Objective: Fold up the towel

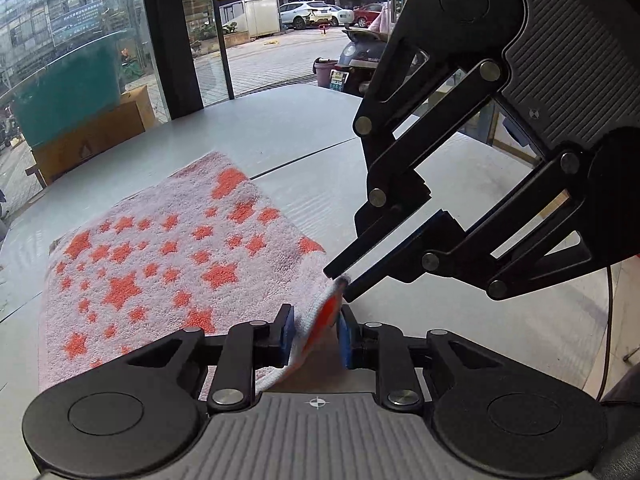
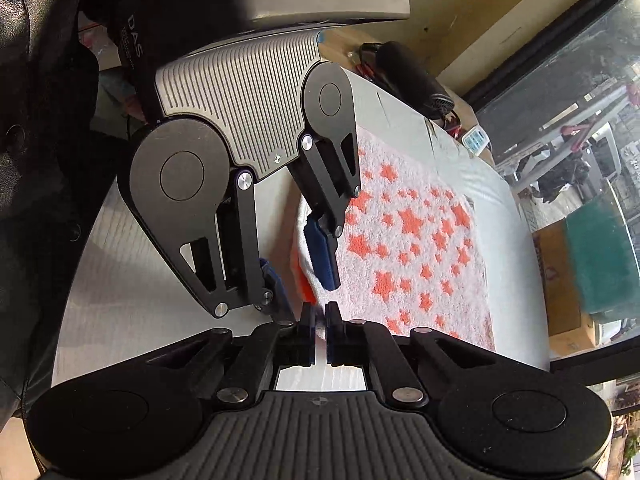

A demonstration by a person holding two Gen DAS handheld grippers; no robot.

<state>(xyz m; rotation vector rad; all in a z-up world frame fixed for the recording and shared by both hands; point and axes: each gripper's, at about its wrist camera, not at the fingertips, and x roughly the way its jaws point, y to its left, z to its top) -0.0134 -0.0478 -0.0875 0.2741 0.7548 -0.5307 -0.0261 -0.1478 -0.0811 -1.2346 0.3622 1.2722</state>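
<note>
Pale surface (image 1: 280,136); we pinch towel (image 1: 168,256) corner in left claw (image 1: 314,334) and right claw (image 2: 319,320); next, carry it away from both claws to the opposite edge.

**Black linkage, grey ribbed housings**

The left gripper (image 1: 316,334) and the right gripper (image 2: 319,322) look alike: matte black linkage arms, round black pivot discs and silver rivets, mounted on a grey ribbed housing with a small crosshair mark. Blue pads (image 1: 289,334) line the fingertips. A black leather sleeve (image 2: 28,92) shows beside them.
</note>
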